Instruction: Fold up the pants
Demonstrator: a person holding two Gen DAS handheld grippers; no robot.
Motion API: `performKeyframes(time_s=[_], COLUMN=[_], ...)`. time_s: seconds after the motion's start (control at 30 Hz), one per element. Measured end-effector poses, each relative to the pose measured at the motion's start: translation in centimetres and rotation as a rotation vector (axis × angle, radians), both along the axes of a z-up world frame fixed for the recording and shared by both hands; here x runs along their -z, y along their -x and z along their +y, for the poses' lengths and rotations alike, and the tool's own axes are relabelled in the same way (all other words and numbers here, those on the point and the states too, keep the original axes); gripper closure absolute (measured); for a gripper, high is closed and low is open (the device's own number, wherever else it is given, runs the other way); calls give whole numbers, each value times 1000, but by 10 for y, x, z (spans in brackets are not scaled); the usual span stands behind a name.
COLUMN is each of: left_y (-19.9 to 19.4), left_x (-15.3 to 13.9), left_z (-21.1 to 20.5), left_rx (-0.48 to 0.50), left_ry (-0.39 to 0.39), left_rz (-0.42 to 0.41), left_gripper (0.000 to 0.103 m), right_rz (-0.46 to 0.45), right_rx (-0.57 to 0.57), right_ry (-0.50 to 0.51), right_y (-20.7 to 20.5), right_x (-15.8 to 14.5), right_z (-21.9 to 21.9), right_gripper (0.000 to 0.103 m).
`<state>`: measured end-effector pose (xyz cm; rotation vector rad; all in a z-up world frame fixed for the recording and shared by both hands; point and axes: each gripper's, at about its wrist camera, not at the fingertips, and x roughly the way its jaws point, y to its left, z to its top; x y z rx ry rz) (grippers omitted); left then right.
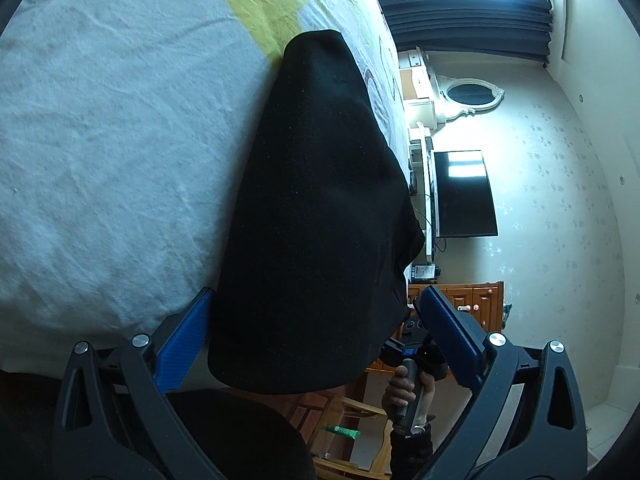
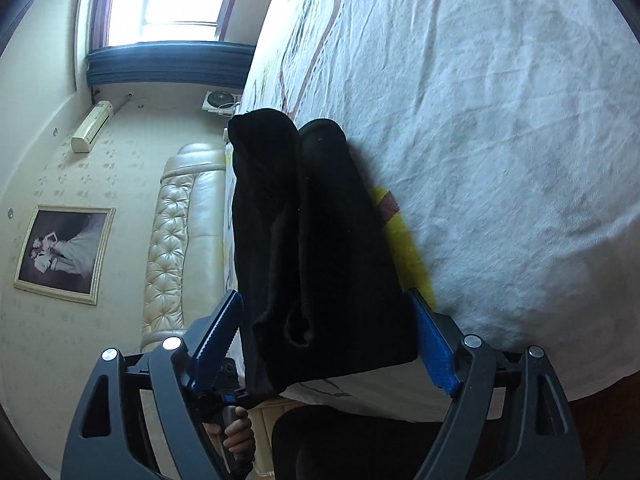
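Observation:
The black pants (image 1: 320, 208) lie folded in a thick stack on the white bed sheet (image 1: 100, 140). My left gripper (image 1: 316, 328) is open, its blue fingers (image 1: 184, 344) standing wide on either side of the stack's near end. In the right wrist view the pants (image 2: 320, 248) show as two rolled layers side by side. My right gripper (image 2: 332, 336) is open too, its blue fingers (image 2: 434, 344) straddling the near end of the stack. Neither gripper pinches the cloth. The other hand-held gripper (image 1: 412, 360) shows below the pants in the left wrist view.
The sheet has a yellow patch (image 1: 260, 4) and printed outlines (image 2: 316, 32). Beyond the bed edge stand a dark TV (image 1: 464, 196), a wooden cabinet (image 1: 476, 300), a padded headboard (image 2: 180, 240) and a framed picture (image 2: 64, 252). A wooden chair (image 1: 348, 436) is below.

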<state>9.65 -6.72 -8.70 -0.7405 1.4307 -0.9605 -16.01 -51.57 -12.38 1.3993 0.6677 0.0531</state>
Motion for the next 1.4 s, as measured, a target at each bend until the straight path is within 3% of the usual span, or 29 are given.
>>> performKeyframes(time_s=[0.3,0.53,0.83,0.93,1.0,1.03,1.1,1.23,1.27,1.4], left_y=[0,6,2,4,4,4,3,2,2,7], left_x=[0,0,6,3,4,4,7,8,6,0], left_z=[-3,-11,-6,-9,-9,-8,-5,-2,-4,-13], left_rx=[20,61,38,47,47,43,28,6,11,79], left_ry=[18,-22,11,0,5,12,34,49,37,-91], left_rz=[-5,-73,-36,-60,-67,-63,-41,-3,-8,-105], left_gripper=[3,3,3,3,3,3,3,4,5,35], right_rz=[-18,17,36,50,58,67,87,55,55,46], right_rx=[-47,-104,-83,-109,-109,-111,-115,-112,-114,-105], right_ry=[6,102,21,79,99,114,131,102,103,88], right_y=[-7,-14,-12,-13,-14,-14,-11,-6,-6,-6], right_x=[-2,-10,-10,-14,-10,-9,-5,2,2,3], right_z=[7,10,4,6,8,8,6,3,2,2], right_gripper=[21,21,20,20,27,38,51,56,56,56])
